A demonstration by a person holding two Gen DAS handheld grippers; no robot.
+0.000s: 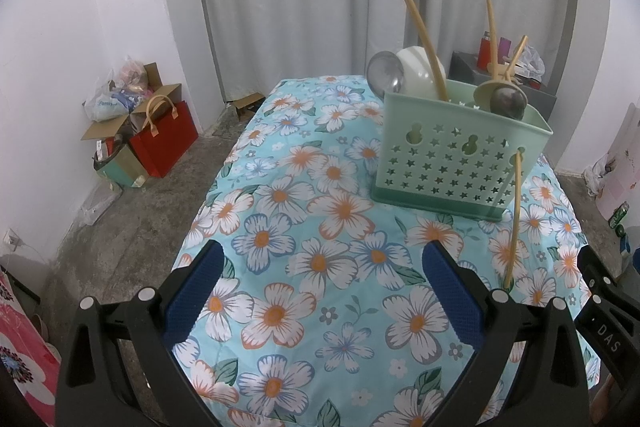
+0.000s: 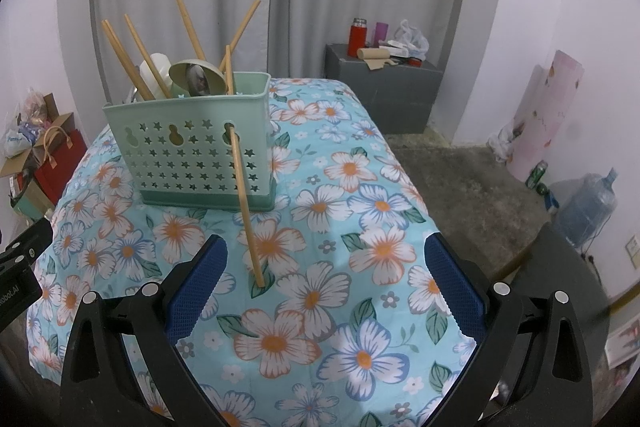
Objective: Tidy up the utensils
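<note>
A pale green utensil basket [image 1: 456,155] [image 2: 196,155] with star holes stands on the floral tablecloth [image 1: 320,227] [image 2: 360,227]. It holds several wooden chopsticks [image 2: 128,55], metal spoons [image 1: 386,71] and a white ladle [image 1: 420,71]. One loose chopstick [image 1: 514,223] [image 2: 247,211] leans against the basket's front, its lower end on the cloth. My left gripper [image 1: 324,291] is open above the cloth, left of that chopstick. My right gripper [image 2: 326,287] is open, the chopstick's lower end between its fingers, nearer the left one, untouched.
A grey cabinet [image 2: 384,87] with a red flask [image 2: 357,37] stands behind the table. Red bag [image 1: 164,139] and cardboard boxes sit on the floor at left. A water jug [image 2: 588,207] stands on the floor at right.
</note>
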